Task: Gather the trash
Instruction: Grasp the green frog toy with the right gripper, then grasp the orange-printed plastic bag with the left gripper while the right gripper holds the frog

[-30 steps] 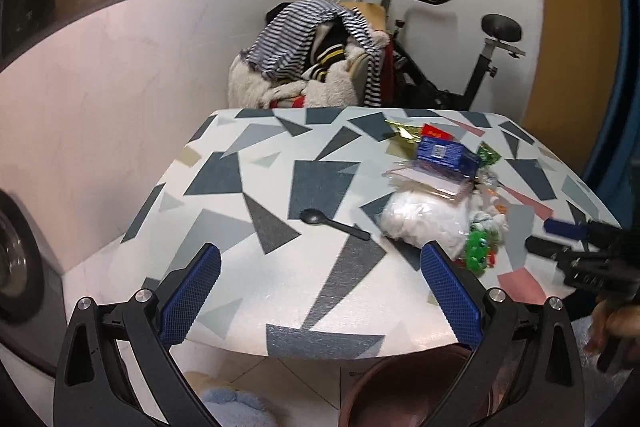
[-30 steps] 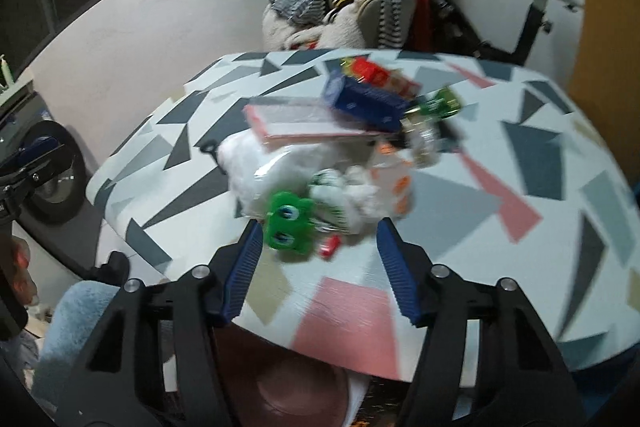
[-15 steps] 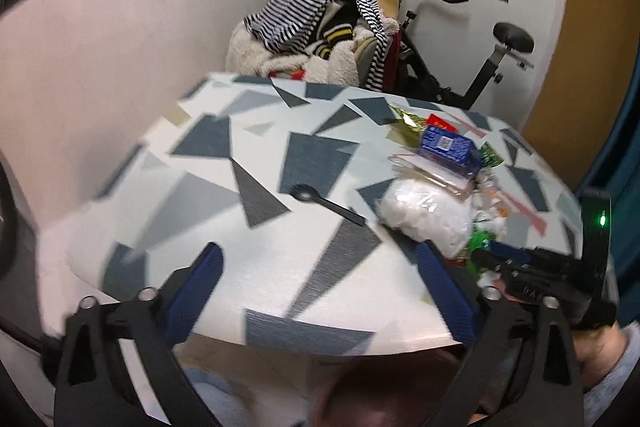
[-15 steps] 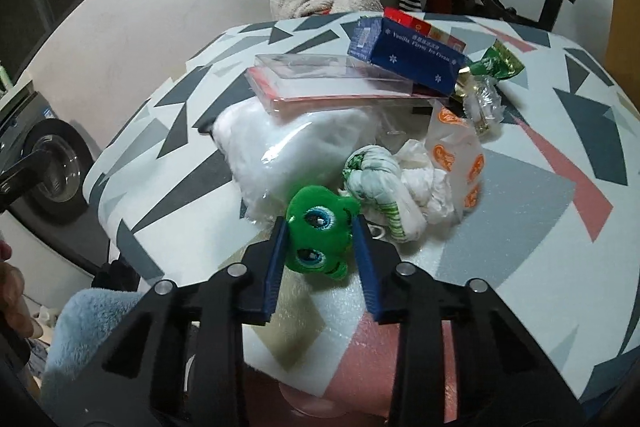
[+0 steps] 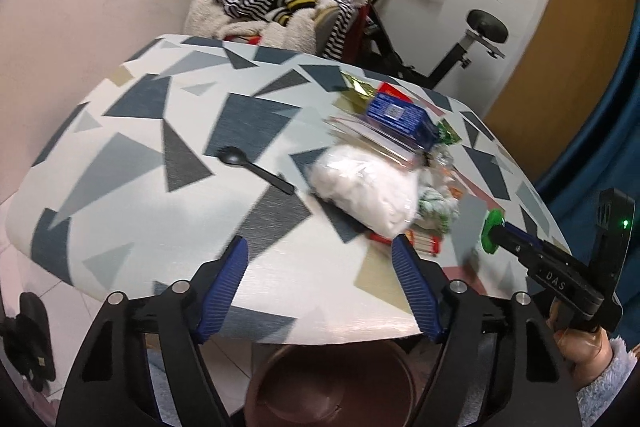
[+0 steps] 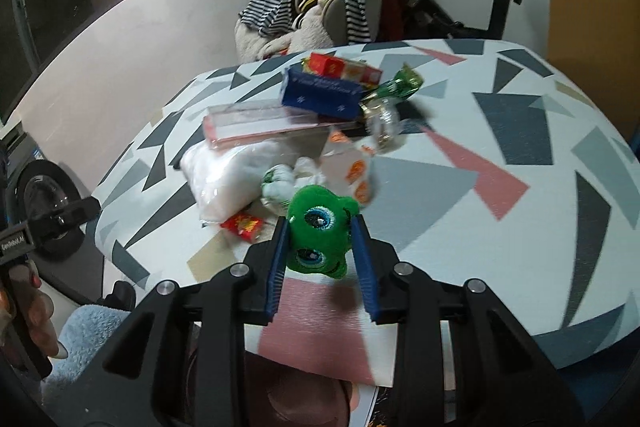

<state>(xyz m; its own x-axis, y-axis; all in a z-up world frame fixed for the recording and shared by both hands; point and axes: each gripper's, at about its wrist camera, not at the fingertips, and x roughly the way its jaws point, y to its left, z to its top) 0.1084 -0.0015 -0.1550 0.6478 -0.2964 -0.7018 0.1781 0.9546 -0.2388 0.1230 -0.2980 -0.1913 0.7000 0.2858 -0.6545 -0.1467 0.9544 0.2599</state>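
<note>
At lower centre, the right gripper [image 6: 320,247] clamps its jaws on the green plush toy [image 6: 319,231]; left gripper [image 5: 320,287] jaws closing, empty. Trash pile [image 5: 372,187] remains on the surface [image 5: 132,187]; bin [image 5: 332,387] below.

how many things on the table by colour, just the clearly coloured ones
green: 2, plush toy, crinkled wrapper
blue: 1, box
red: 2, box, small packet
black: 1, spoon
total: 6
</note>
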